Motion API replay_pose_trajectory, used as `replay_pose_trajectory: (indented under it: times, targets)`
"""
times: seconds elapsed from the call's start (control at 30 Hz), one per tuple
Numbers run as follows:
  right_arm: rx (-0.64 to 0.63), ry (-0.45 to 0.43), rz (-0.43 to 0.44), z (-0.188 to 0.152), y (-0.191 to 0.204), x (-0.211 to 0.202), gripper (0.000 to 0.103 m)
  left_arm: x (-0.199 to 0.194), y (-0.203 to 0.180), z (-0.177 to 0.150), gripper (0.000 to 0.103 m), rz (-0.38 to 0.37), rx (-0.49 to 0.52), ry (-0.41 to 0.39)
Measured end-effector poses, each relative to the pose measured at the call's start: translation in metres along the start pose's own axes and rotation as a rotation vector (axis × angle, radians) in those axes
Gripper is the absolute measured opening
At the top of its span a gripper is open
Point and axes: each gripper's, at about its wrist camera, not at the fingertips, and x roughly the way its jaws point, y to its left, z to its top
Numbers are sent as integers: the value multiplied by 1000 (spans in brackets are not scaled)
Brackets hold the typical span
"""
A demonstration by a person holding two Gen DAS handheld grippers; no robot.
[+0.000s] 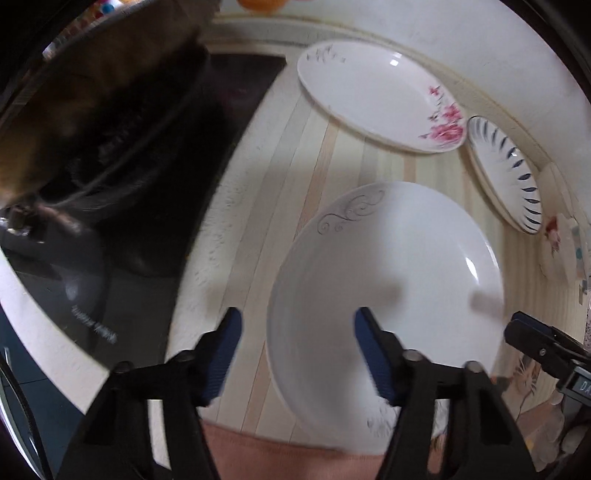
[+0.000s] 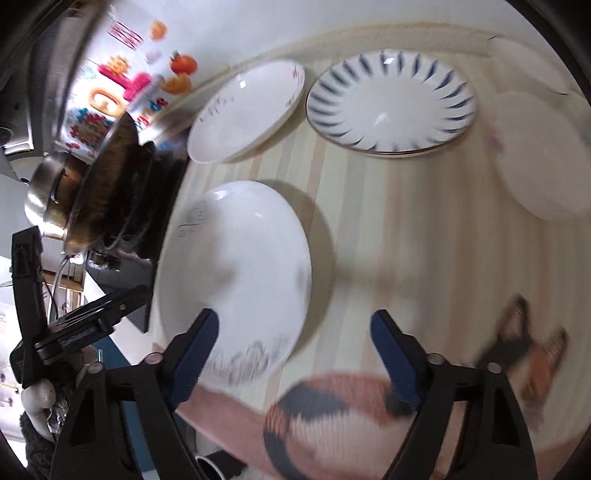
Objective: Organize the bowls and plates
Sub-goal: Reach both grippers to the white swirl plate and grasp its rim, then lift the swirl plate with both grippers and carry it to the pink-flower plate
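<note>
A white plate with a grey scroll pattern (image 1: 384,258) (image 2: 236,266) lies on the pale striped table (image 1: 295,166). My left gripper (image 1: 298,317) points down over the plate's left rim. One finger is above the plate and the other above the table, and the pads touch nothing. My right gripper (image 2: 295,317) hangs over the same plate's right rim, also open and apart from it. Farther back lie a pink-flowered plate (image 1: 376,96) (image 2: 243,110) and a blue-striped plate (image 1: 506,173) (image 2: 391,103). More white plates (image 2: 539,155) lie at the right.
A metal pot (image 2: 103,192) stands on a black cooktop (image 1: 122,295) left of the plates. A pink cloth with black and orange patches (image 2: 332,391) lies along the table's near edge. A white wall (image 2: 295,22) with colourful stickers borders the back.
</note>
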Motion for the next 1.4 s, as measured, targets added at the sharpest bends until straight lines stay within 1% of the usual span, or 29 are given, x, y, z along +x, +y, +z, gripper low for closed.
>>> replay_pose_trajectory:
  times: [0.03,0.07,0.1,0.13,0.17,0.2,0.27,0.3,0.53,0.77,0.9,1.0,1.07,1.13,1.3,1.4]
  targets:
    - [-3,14,-2,5,-1,8,77,6,2,3,52,-18,-8,11]
    - [0,25,-4,9,-1,16,72,9,3,4,45,-29,-16,15]
    - [-4,39,4,14,-1,24,64,13,4,4,41,-40,-26,25]
    - [-9,54,7,17,-2,32,60,15,5,4,41,-41,-33,25]
    - [-8,64,4,19,-3,37,50,15,5,4,41,-43,-37,18]
    - [-13,85,13,22,-4,44,35,14,6,2,40,-43,-40,11]
    - [-25,99,26,22,-3,51,20,11,8,-1,39,-47,-55,3]
    - [-34,98,23,20,-3,51,17,10,9,-3,39,-50,-61,4]
    - [-38,96,37,15,-6,48,17,6,-2,-9,39,-43,-47,-14]
    - [-9,89,53,5,-26,22,17,-9,-34,-18,39,-60,0,-18]
    - [5,67,43,-6,-44,-5,17,-10,-57,-28,39,-75,37,-12]
    - [23,55,39,-17,-62,-24,17,-7,-85,-34,39,-86,67,-9]
    - [33,50,29,-22,-72,-33,17,-4,-101,-38,39,-77,109,-17]
    - [62,47,26,-29,-88,-42,17,0,-116,-44,39,-73,141,-8]
    - [124,37,3,-46,-123,-56,17,12,-141,-49,39,-74,194,19]
    - [146,36,-1,-52,-136,-59,17,17,-155,-49,39,-61,221,23]
